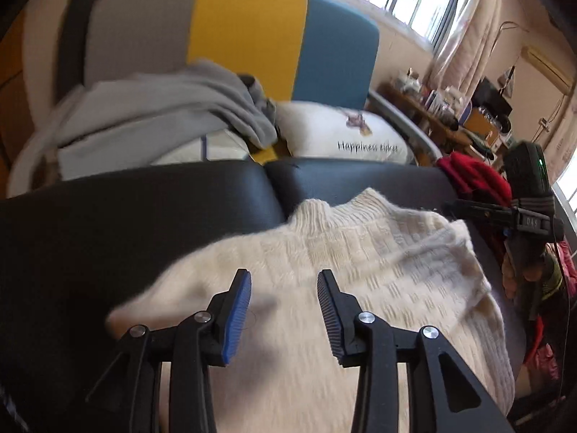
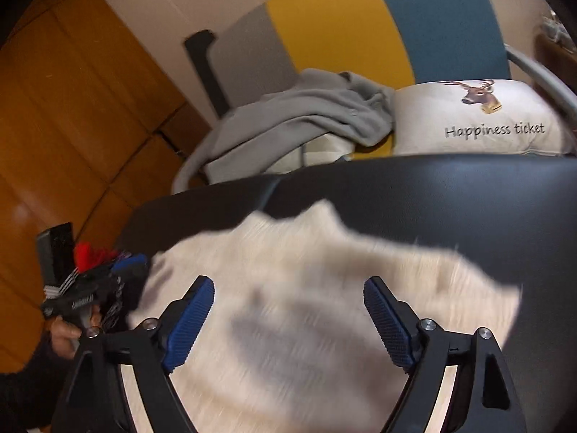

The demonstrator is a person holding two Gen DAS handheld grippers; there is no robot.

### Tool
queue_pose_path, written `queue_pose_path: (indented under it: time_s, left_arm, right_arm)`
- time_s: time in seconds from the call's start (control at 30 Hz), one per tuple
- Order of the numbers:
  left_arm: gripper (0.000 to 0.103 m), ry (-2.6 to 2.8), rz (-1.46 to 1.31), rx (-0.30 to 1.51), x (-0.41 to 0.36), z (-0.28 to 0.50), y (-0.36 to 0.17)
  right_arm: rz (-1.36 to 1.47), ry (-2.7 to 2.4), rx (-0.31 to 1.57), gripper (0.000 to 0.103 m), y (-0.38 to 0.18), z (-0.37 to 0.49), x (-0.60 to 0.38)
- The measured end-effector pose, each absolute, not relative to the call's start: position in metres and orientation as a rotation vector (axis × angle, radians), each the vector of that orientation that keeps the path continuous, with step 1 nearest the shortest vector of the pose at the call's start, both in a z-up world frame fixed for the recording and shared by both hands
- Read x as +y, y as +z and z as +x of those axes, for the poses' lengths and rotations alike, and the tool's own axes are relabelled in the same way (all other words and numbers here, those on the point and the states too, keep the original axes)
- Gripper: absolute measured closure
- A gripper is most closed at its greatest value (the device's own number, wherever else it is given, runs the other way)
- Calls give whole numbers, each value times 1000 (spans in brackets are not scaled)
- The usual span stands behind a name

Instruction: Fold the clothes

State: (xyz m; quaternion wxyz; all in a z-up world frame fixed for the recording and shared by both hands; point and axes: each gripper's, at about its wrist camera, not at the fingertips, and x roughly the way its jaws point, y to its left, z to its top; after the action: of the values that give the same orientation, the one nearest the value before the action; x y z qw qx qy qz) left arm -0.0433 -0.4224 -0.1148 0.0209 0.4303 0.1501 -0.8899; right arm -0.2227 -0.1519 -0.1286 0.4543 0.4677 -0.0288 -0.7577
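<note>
A cream knitted sweater [image 1: 360, 263] lies on a black padded surface [image 1: 126, 216], collar toward the far side. My left gripper [image 1: 285, 278] is open and empty, just above the sweater's left part. In the right wrist view the same sweater [image 2: 306, 270] is blurred under my right gripper [image 2: 288, 288], which is wide open and empty above it. The right gripper also shows at the right edge of the left wrist view [image 1: 468, 206], and the left gripper at the left edge of the right wrist view [image 2: 132, 266].
Beyond the black surface [image 2: 432, 195] a grey garment [image 1: 162, 108] and a white "Happiness ticket" pillow [image 1: 346, 133] lie against a grey, yellow and blue backrest [image 1: 249, 29]. Red clothes [image 1: 472, 176] are piled at the right. A cluttered desk [image 1: 450, 115] stands under the window.
</note>
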Motion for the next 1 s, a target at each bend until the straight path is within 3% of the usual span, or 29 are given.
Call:
queue_pose_path:
  time_s: [0.2, 0.3, 0.33, 0.37, 0.43, 0.5, 0.63, 0.7, 0.77, 1.0]
  left_arm:
    - [63, -2695, 1515, 453, -426, -99, -154]
    - [66, -2731, 1459, 373, -418, -106, -160]
    - [68, -2730, 1459, 350, -414, -104, -159]
    - [70, -2751, 1471, 317, -408, -101, -158]
    - [74, -2738, 1463, 131, -394, -92, -160]
    - [72, -2729, 1431, 123, -394, -82, -164]
    - [72, -2691, 1409, 324, -414, -85, -158]
    - [68, -2684, 1361, 344, -414, -75, -149]
    - [67, -2698, 1292, 349, -410, -55, -138]
    - [67, -2703, 1144, 458, -400, 36, -120]
  right_arm:
    - [1338, -1826, 9, 17, -175, -281, -202]
    - [1332, -1858, 149, 34, -182, -283, -222]
    - [1313, -1861, 185, 67, -180, -280, -225]
    - [1294, -1857, 203, 94, -179, -276, -224]
    - [1255, -1848, 241, 95, -175, -268, -224]
    - [1232, -1876, 239, 95, -177, -263, -218]
    - [1193, -1955, 211, 92, -184, -255, -202]
    - [1208, -1978, 172, 81, -182, -256, -196]
    - [1199, -2014, 138, 62, -170, -252, -186]
    - [1096, -2044, 65, 59, -122, -192, -122]
